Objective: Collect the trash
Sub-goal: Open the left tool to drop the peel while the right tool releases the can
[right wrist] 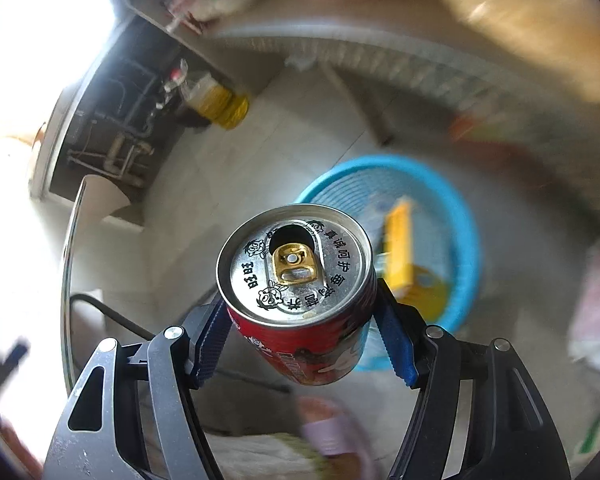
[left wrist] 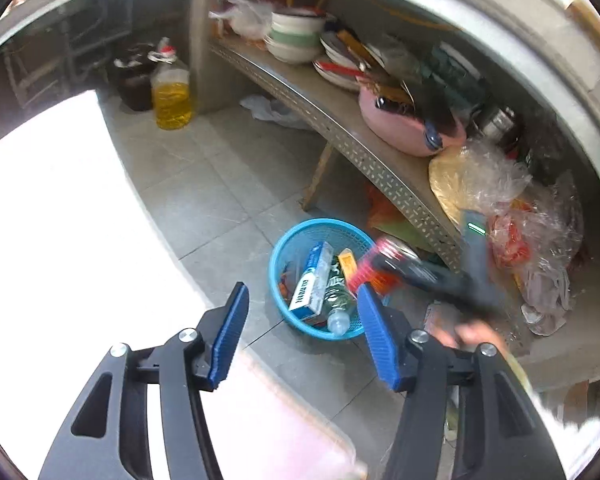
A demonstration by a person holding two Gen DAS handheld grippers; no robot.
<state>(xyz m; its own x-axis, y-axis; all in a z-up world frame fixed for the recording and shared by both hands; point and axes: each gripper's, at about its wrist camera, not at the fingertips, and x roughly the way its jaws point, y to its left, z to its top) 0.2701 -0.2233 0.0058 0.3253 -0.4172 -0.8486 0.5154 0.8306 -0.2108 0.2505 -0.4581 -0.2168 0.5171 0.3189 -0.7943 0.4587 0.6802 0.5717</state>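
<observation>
Right wrist view: my right gripper (right wrist: 300, 340) pinches a red can (right wrist: 300, 300) across its sides, opened top facing the camera, tilted. Beyond it on the floor sits the blue basket (right wrist: 466, 240), a yellow box (right wrist: 400, 248) already inside. To do the drop well, I judge I should bring the can over the middle of the basket, low over the rim, then release, so it does not bounce off or tip the light basket.

In the left wrist view my left gripper (left wrist: 302, 332) is spread, nothing between its pads, above the floor just short of the basket, where a toothpaste box (left wrist: 314, 280) and a bottle (left wrist: 338, 308) already lie.

A low shelf (left wrist: 340, 120) edge overhangs close beside the basket's far side, crowded with bowls (left wrist: 296, 36) and plastic bags (left wrist: 500, 184); an oil jug (left wrist: 172, 96) stands further off by the wall.
</observation>
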